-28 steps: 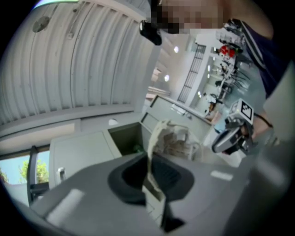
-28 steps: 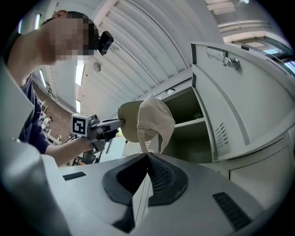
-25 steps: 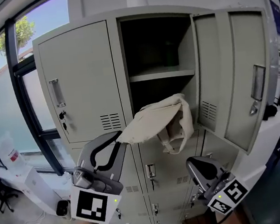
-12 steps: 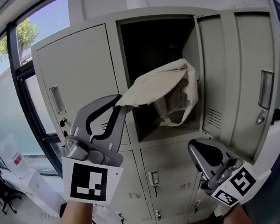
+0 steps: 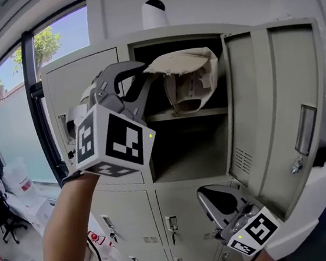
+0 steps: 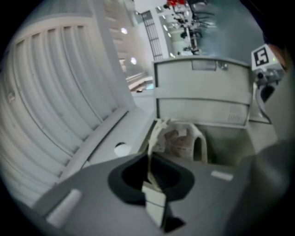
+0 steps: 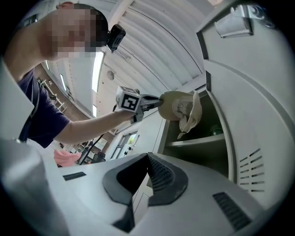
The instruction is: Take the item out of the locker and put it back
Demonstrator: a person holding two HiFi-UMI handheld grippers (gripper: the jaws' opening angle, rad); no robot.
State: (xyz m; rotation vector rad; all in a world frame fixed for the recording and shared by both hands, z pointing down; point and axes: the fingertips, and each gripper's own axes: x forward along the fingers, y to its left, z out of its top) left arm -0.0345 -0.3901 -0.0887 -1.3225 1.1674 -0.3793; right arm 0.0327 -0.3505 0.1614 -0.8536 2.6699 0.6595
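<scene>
A cream cloth bag (image 5: 187,71) hangs at the mouth of the open locker's upper compartment (image 5: 177,49), above the shelf (image 5: 187,114). My left gripper (image 5: 144,70) is raised high and shut on the bag's edge; in the left gripper view the cloth (image 6: 177,140) runs between the closed jaws of the left gripper (image 6: 150,159). My right gripper (image 5: 208,195) sits low in front of the lower lockers, shut and empty. The right gripper view shows its jaws together on the right gripper (image 7: 148,159), and the bag (image 7: 179,107) beyond, held by the left gripper (image 7: 154,102).
The locker door (image 5: 284,113) stands open to the right. A closed locker (image 5: 87,83) is on the left, with more below (image 5: 174,225). A white rounded device (image 5: 154,14) sits on top. A small green item (image 7: 214,131) lies on the shelf. Windows (image 5: 9,115) line the left.
My left gripper has risen and rolled, carrying the bag from in front of the lower compartment up to the upper one. The right gripper stays low and shut.
</scene>
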